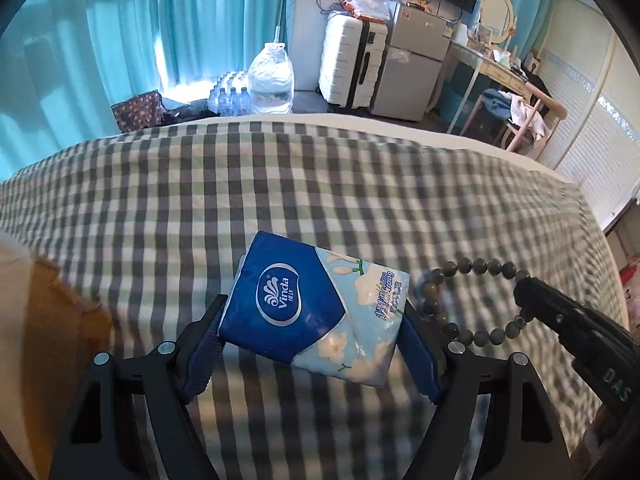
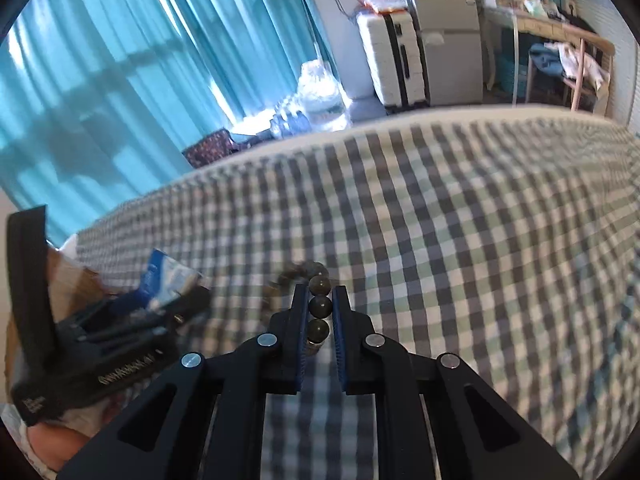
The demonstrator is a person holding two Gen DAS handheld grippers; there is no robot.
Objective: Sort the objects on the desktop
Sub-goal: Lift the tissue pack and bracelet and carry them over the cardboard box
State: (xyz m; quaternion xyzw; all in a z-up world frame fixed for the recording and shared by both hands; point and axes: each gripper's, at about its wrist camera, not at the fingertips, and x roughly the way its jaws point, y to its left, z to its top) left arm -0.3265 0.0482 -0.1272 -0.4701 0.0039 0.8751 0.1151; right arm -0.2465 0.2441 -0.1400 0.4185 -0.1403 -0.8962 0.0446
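A blue and floral pack of Vinda tissues [image 1: 312, 304] hangs tilted a little above the checked bedspread [image 1: 280, 184], with my left gripper [image 1: 316, 310] shut on its two ends. To its right a loop of dark round beads, a bracelet [image 1: 480, 268], dangles from my right gripper [image 1: 528, 292]. In the right wrist view the right gripper [image 2: 320, 292] is shut on the bracelet [image 2: 320, 306], several beads lined up between its blue pads. The left gripper [image 2: 176, 300] and the tissue pack [image 2: 166, 276] show blurred at the left.
A brown cardboard box [image 1: 60, 312] sits at the bed's left edge. Beyond the far edge of the bed stand a large water jug [image 1: 272, 76], small bottles, a white suitcase [image 1: 352, 64], a small fridge [image 1: 412, 68] and a chair [image 1: 524, 120].
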